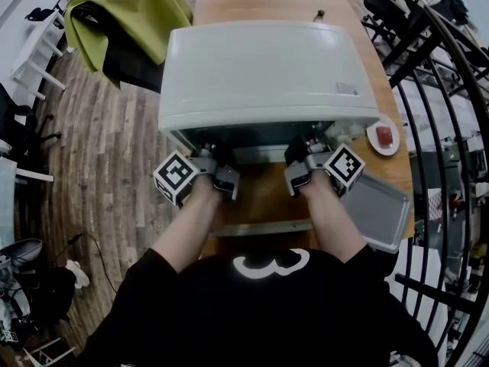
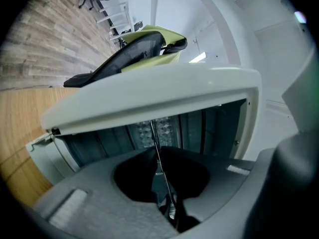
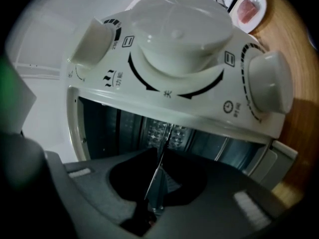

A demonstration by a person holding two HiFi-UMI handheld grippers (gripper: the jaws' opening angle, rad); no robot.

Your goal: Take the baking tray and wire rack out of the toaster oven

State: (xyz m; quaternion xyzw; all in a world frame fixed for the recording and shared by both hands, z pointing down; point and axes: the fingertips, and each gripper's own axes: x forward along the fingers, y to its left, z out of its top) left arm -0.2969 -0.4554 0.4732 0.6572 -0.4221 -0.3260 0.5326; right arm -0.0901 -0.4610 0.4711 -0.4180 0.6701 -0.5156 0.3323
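Mostly hidden inside the toaster oven [image 1: 263, 71], the wire rack [image 2: 153, 133] shows only edge-on, pinched by left gripper [image 2: 157, 156] and right gripper [image 3: 161, 157].

Wht toaster oven [image 1: 263, 71]; lime-grn cloth [image 1: 130, 6]; wood-grain table [image 1: 260, 4]; gry tray [image 1: 380, 209].

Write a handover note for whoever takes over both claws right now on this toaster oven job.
Claws: the left claw is shut on the front edge of the wire rack. The right claw is shut on the same edge, further right. Both are at the mouth of the open toaster oven.
Things: the rack reaches back into the oven. The baking tray lies on the table, right of the oven door.
Done: tray out, rack gripped.
Left: draw the rack out level and set it down.
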